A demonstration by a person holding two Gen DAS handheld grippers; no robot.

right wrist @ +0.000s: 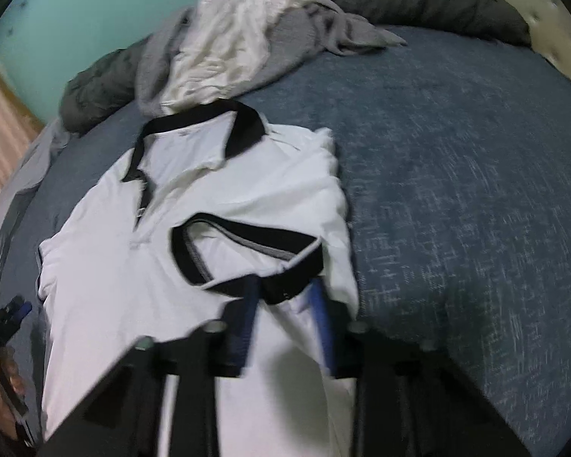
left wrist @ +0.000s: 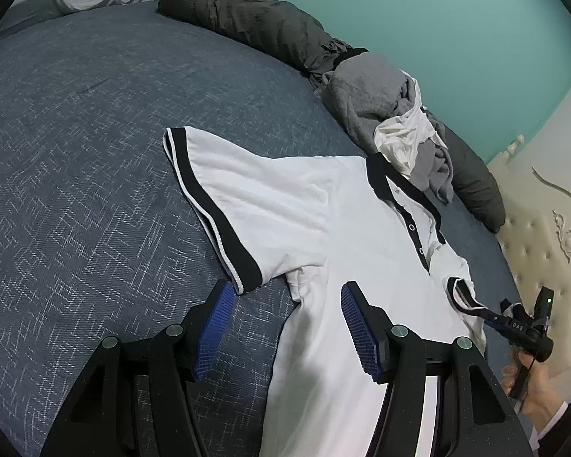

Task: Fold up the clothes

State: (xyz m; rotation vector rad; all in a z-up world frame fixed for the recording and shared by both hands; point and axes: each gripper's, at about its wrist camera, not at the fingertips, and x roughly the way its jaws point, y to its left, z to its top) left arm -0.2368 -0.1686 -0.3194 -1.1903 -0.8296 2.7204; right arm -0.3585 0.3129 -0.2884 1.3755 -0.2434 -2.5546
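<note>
While your right gripper point(right wrist: 285, 301) is clamped on the black cuff of the sleeve point(right wrist: 247, 255) it has carried over the chest of the white polo shirt point(left wrist: 323, 221), the chief risk is a slack, crooked fold — the band is pinched near one end only, so it may twist or slide from the fingers if you pull sideways. Your left gripper point(left wrist: 287, 327) hangs with its blue pads point(left wrist: 213, 331) wide apart and empty, straddling the shirt's side edge just below the other sleeve point(left wrist: 213, 205), which lies spread flat; closing there may gather bedcover with the cloth. The right wrist view is blurred, so judge the grip as likely, not certain.

The shirt lies front up, collar point(right wrist: 194, 133) away from you, on a dark blue woven bedcover point(left wrist: 76, 133) — soft, so it may ruck under a dragged hem. Just beyond the collar sits a heap of grey and white clothes point(left wrist: 392, 114), touching it; a trailing garment could be caught in the fold. Beyond the heap are a dark rolled quilt point(left wrist: 247, 11) and a teal wall point(left wrist: 437, 19); a cream tufted headboard point(left wrist: 536, 236) stands to the shirt's right
</note>
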